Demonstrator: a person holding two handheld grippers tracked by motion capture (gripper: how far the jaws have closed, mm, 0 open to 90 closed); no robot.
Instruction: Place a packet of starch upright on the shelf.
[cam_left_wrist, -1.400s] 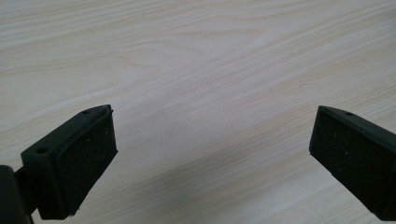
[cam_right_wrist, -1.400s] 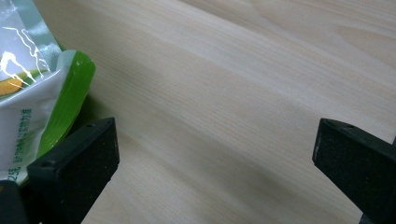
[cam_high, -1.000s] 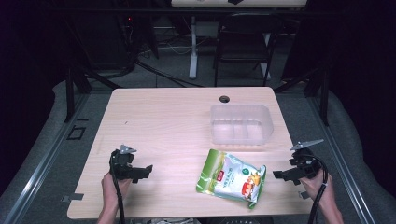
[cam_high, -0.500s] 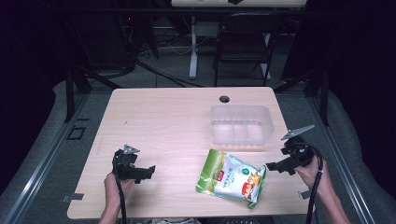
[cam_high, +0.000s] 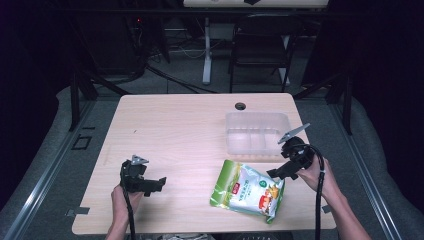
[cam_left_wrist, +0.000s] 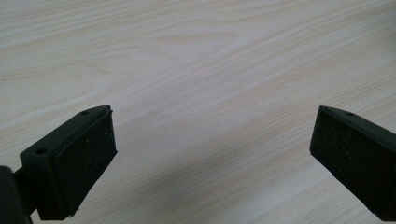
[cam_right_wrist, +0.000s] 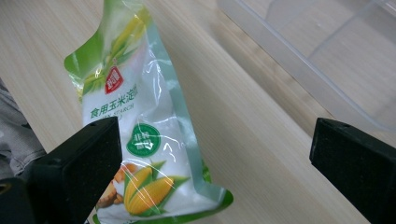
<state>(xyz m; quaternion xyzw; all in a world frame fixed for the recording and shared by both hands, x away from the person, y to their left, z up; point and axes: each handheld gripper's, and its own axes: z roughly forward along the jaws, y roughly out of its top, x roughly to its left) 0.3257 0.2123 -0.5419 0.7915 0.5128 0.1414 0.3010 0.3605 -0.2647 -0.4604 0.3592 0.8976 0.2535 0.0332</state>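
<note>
**Two hand-held grippers at a desk with a starch pouch and a clear tray**

High view: a pale wooden desk (cam_high: 175, 130) carries a green-and-white pouch (cam_high: 248, 190) printed with corn cobs, lying flat near the front edge on the person's right side. Just behind the pouch stands a clear plastic container (cam_high: 257, 132), open at the top and divided inside; a small gap of bare wood separates the two. A round cable hole (cam_high: 240, 106) sits in the desk near its far edge. The right gripper (cam_high: 276, 173) is held just above the pouch's right-hand upper corner, its jaws pointing toward the pouch, with a grey three-cornered plate on top. The left gripper (cam_high: 161, 182) is held over bare wood on the left side, well apart from the pouch, jaws pointing to the right. A dark chair (cam_high: 260, 47) stands beyond the desk.

Right gripper view: the jaws are spread wide and hold nothing. Between them lie the pouch (cam_right_wrist: 140, 135) and a strip of bare desk; the left jaw overlaps the pouch's edge in the picture, though contact cannot be judged. The container's clear wall (cam_right_wrist: 299, 70) crosses the upper right.

Left gripper view: the jaws are likewise spread wide, with only wood grain (cam_left_wrist: 205, 93) between them.
</note>
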